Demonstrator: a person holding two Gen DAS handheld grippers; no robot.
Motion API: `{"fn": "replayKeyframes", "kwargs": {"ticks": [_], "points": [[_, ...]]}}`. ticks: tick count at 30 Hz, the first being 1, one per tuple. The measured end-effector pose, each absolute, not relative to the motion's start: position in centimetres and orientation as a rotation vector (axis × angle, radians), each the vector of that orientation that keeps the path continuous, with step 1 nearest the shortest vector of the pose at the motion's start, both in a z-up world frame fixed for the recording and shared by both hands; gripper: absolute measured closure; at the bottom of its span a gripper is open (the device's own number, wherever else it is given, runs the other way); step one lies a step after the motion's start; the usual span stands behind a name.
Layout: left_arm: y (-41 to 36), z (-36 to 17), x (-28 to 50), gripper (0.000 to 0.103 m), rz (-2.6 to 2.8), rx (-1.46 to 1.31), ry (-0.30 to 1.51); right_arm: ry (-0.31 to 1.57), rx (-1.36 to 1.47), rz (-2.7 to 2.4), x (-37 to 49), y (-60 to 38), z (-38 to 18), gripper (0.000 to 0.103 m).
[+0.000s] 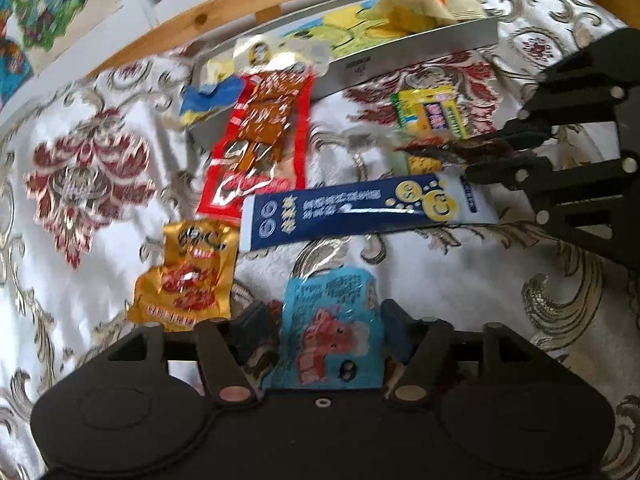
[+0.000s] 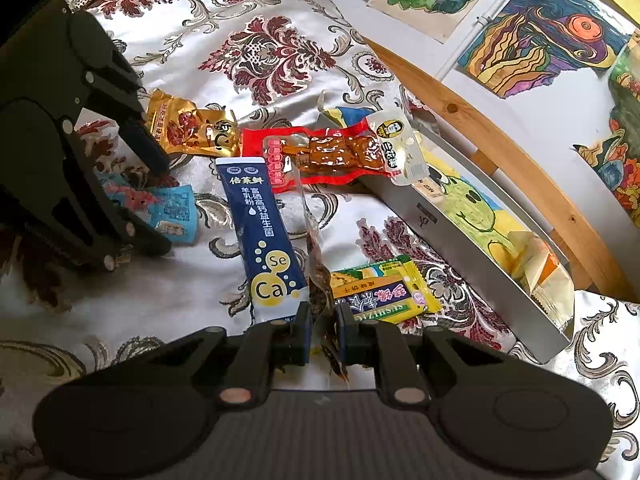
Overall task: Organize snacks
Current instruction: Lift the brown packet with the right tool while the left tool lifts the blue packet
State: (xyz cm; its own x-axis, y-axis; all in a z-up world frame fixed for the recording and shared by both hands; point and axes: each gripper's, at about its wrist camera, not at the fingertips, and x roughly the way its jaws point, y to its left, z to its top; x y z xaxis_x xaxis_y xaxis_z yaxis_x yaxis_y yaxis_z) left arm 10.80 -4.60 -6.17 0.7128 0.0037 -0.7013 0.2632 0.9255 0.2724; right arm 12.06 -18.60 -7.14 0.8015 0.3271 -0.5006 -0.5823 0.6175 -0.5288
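Your left gripper (image 1: 328, 340) sat w/ jaws apart, straddling the light-blue shrimp packet (image 1: 332, 328). The fingers (image 1: 256, 328) flanked it on both sides; contact couldn't be confirmed from the blurred left view. The packet lay flat on the patterned cloth (image 1: 80, 184), its long axis running straight out along the fingers, so it was already lined up for a pinch.

Your right gripper (image 2: 322, 328) was nearly closed on a thin clear-wrapped brown snack strip (image 2: 320, 280), which stood up between the pads and ran forward away from the palm.

The grey tray (image 2: 460, 240) was the likely destination, judging by the task: it lay ahead and to the right of your right gripper, long axis running diagonally along the wooden rail (image 2: 480, 120), w/ a pale yellow bag (image 2: 540, 276) already inside at the near end. The red sausage pack (image 2: 320, 152) was draped over its far corner.

Key relation: the right gripper was the nearer one to the tray; the left was well apart from it, w/ the navy sachet (image 1: 360, 208) and gold packet (image 1: 188, 276) lying between. The yellow-green bar (image 2: 384, 292) lay just beside your right fingers, near the tray wall, so I'd say carry the strip over it, not through it.
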Motion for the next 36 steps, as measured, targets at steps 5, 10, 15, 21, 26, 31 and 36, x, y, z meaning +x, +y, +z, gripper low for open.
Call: {"fn": "replayKeyframes", "kwargs": {"ticks": [5, 10, 15, 21, 26, 31, 36], "points": [[-4.3, -5.9, 11.0, 0.056, -0.154, 0.334, 0.802, 0.366, -0.731, 0.537, 12.0, -18.6, -7.1, 0.088], [-3.9, -5.1, 11.2, 0.061, -0.173, 0.322, 0.821, 0.347, -0.736, 0.545, 11.7, -18.2, -7.2, 0.088], [-3.0, -4.0, 11.1, 0.059, -0.2, 0.334, 0.828, 0.319, -0.733, 0.551, 11.5, -17.8, -6.9, 0.088], [-1.9, -4.0, 10.7, 0.057, -0.179, 0.375, 0.852, 0.337, -0.73, 0.544, 11.8, -17.5, -7.0, 0.088], [0.1, -5.0, 10.3, 0.058, -0.123, 0.354, 0.88, 0.377, -0.749, 0.502, 12.2, -17.2, -7.7, 0.08], [0.3, -4.9, 10.1, 0.064, -0.142, 0.343, 0.85, 0.385, -0.781, 0.461, 12.5, -16.5, -8.4, 0.076], [0.1, -5.0, 10.1, 0.076, -0.14, 0.312, 0.812, 0.34, -0.857, 0.402, 12.1, -15.7, -9.1, 0.067]]}}
